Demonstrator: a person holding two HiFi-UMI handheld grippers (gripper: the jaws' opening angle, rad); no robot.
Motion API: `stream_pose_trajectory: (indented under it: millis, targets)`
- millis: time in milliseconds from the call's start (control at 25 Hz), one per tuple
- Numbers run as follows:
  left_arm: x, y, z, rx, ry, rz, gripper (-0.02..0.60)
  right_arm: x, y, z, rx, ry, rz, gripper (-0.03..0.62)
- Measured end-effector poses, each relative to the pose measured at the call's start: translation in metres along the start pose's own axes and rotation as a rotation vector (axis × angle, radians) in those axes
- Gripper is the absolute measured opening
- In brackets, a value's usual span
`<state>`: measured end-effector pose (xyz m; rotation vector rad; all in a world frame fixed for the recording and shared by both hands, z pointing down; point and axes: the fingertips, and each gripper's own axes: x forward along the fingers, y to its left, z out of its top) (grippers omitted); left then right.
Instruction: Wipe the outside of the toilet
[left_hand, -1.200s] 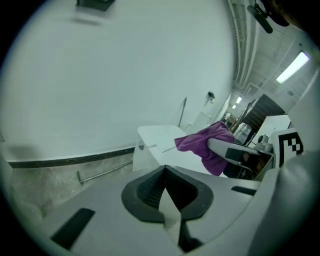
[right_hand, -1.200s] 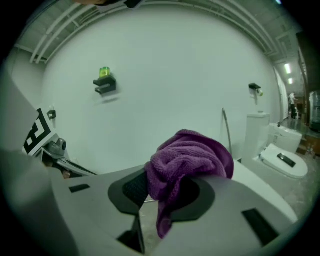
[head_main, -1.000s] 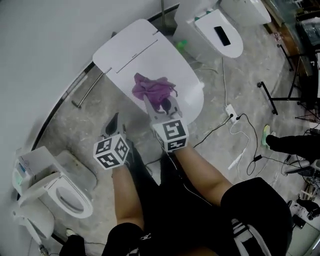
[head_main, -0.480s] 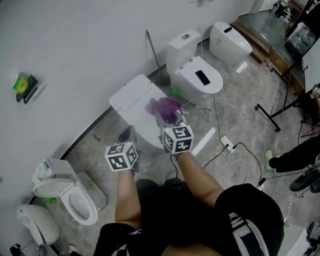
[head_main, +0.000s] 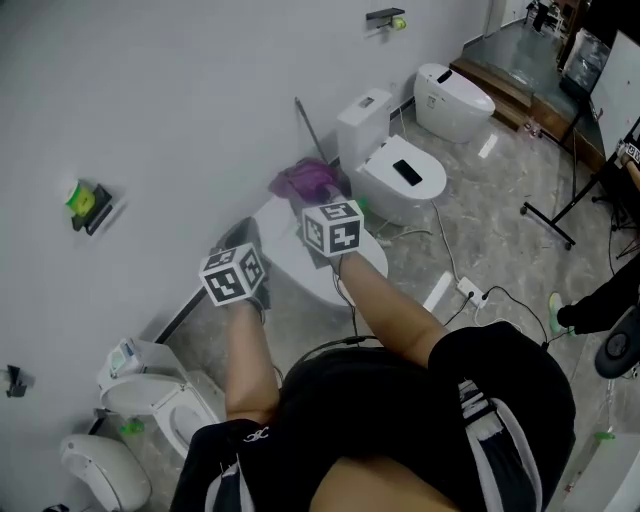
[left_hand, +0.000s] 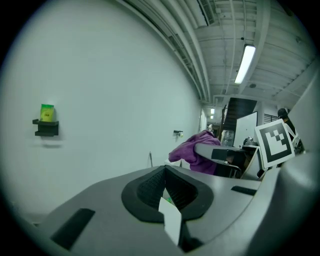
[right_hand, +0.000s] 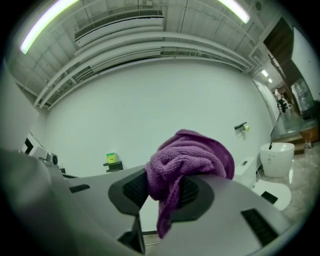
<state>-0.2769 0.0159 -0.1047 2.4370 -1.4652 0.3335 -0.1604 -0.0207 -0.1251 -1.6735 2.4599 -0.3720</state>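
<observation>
White wall (head_main: 150, 100) fills my view now that I have lifted both tools off the toilet (head_main: 300, 265). My right gripper (head_main: 316, 198) stays clamped on the purple cloth (head_main: 305, 180), raised clear; my left gripper (head_main: 238, 240) is closed, empty. Wiping looks paused or finished.

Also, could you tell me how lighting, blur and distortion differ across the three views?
Head view: even, soft lighting, the purple cloth slightly smeared. Left gripper view: heavy fisheye, dark corners, the ceiling light glaring. Right gripper view: same fisheye; the purple cloth sharp, the wall bowed.
</observation>
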Motion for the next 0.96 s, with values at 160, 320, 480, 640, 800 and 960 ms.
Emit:
stream_pose_trajectory:
  millis: [160, 320, 480, 640, 800, 960]
  targets:
    - [-0.001, 0.014, 0.019, 0.004, -0.027, 0.004, -0.003, 0.009, 0.018, 0.022, -0.081, -0.024, 0.016, 0.097]
    - [-0.001, 0.013, 0.025, 0.018, -0.039, -0.005, -0.003, 0.011, 0.023, 0.029, -0.087, -0.035, 0.019, 0.097]
    - [0.001, 0.012, 0.020, 0.047, -0.023, -0.002, -0.003, 0.008, 0.027, 0.026, -0.075, -0.025, 0.040, 0.097]
    - [0.004, 0.013, 0.013, 0.044, -0.009, -0.012, -0.003, 0.004, 0.025, 0.029, -0.070, -0.033, 0.033, 0.097]
    - [0.003, 0.006, 0.013, 0.056, -0.005, -0.026, -0.003, -0.001, 0.026, 0.030, -0.066, -0.035, 0.035, 0.097]
    - [-0.002, 0.000, 0.011, 0.060, -0.004, -0.037, -0.003, -0.004, 0.032, 0.025, -0.070, -0.019, 0.045, 0.097]
